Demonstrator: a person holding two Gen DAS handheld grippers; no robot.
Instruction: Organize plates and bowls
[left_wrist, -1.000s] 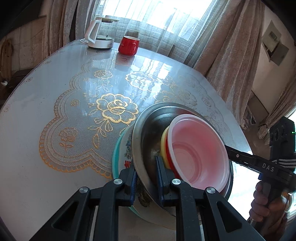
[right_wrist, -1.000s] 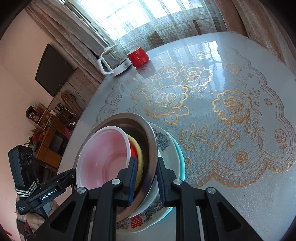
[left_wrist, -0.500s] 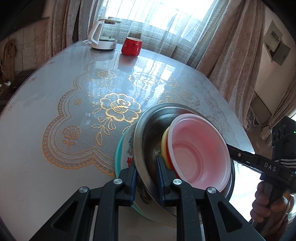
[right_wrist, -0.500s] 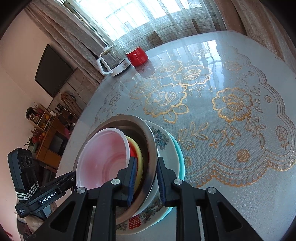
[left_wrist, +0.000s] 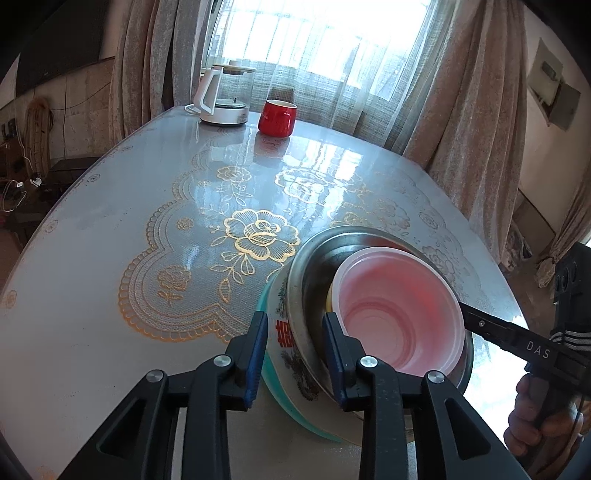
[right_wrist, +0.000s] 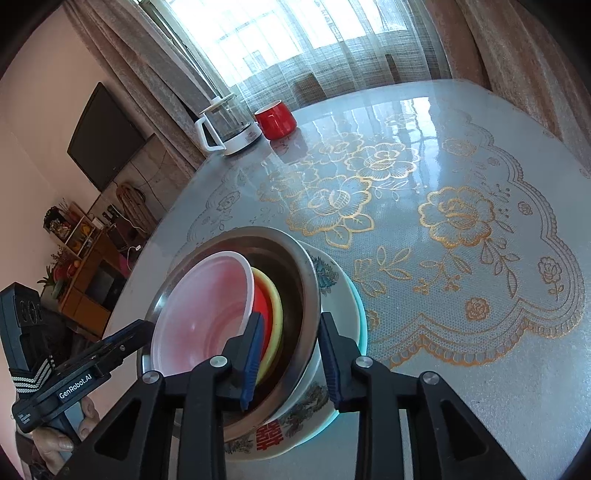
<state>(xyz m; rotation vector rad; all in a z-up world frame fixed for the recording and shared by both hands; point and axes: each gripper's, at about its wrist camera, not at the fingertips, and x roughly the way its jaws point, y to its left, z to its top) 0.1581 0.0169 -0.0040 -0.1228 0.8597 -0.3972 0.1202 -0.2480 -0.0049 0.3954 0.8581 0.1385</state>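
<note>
Nearest the cameras, the left claw (left_wrist: 293, 350) and the right claw (right_wrist: 291, 354) sit on opposite sides of the stack, each parted around its rim edges; the blue pads look clear of the rims, so both seem slack, gripping nothing.

The risk I judge: the stack sits at the near edge of the worktop (left_wrist: 92, 258), and pulling a pad out carelessly could snag a rim and tip or drag the nest toward the edge.

The stack, from the steel bowl (right_wrist: 306, 280) outward: inside it nest a yellow bowl (right_wrist: 275, 314), a red bowl (right_wrist: 262, 306) and, topmost, a translucent pink bowl (left_wrist: 399, 314). Under the steel bowl lie a floral plate (left_wrist: 284, 332) with red characters, then a teal plate (left_wrist: 271, 373). The nest looks off-centre.

Far beyond the steel bowl stand a red mug (left_wrist: 277, 117) and a kettle (left_wrist: 225, 96).
</note>
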